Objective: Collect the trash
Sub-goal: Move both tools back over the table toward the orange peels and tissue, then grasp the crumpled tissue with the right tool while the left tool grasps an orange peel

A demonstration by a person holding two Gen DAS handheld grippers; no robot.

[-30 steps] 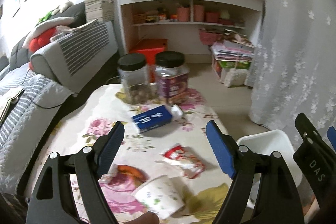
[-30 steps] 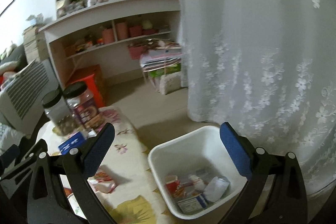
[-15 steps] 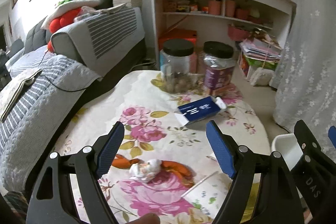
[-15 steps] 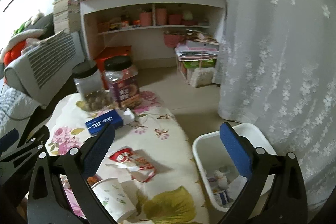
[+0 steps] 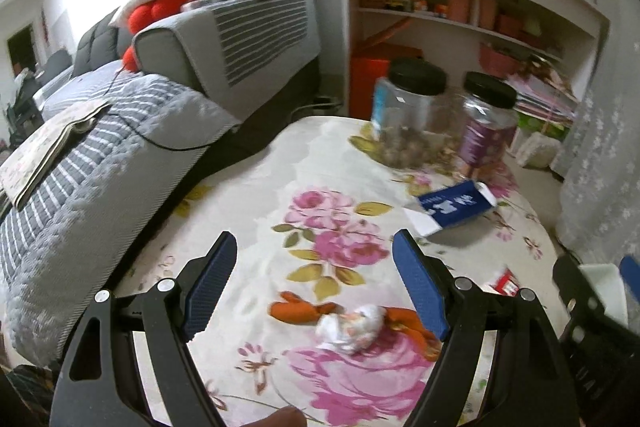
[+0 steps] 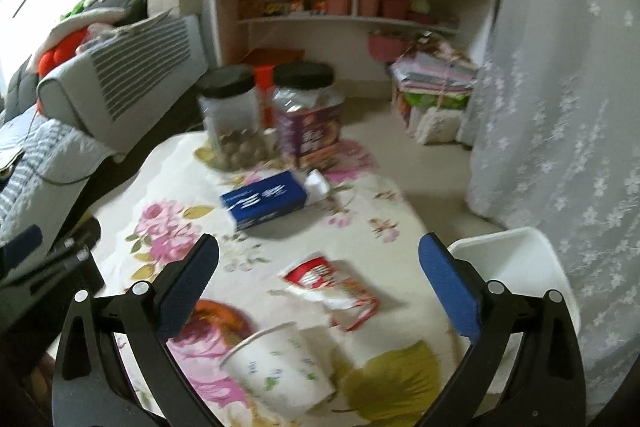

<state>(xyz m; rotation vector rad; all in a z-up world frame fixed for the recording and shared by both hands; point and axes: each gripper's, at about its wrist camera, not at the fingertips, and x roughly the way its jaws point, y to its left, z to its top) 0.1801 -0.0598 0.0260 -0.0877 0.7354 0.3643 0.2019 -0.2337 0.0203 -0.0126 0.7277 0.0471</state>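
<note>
My left gripper point(image 5: 314, 287) is open and empty above the floral table point(image 5: 248, 187). Just below it lie a crumpled white paper ball point(image 5: 352, 329) and orange peel point(image 5: 298, 311). My right gripper point(image 6: 318, 291) is open and empty above a red-and-white snack wrapper point(image 6: 330, 283) and a paper cup point(image 6: 280, 371) lying on its side. A blue box lies farther back, seen in the left wrist view point(image 5: 454, 205) and the right wrist view point(image 6: 264, 199). The white trash bin point(image 6: 520, 267) stands at the table's right edge.
Two black-lidded jars point(image 6: 230, 119) point(image 6: 308, 115) stand at the table's far end. A grey sofa point(image 5: 120, 131) runs along the left. A white shelf unit point(image 6: 348, 11) and a lace curtain point(image 6: 560, 107) are behind and to the right.
Both grippers have swung left, away from the bin and over the table. The left view now shows the paper ball and peel; the right view now shows the wrapper and cup.
</note>
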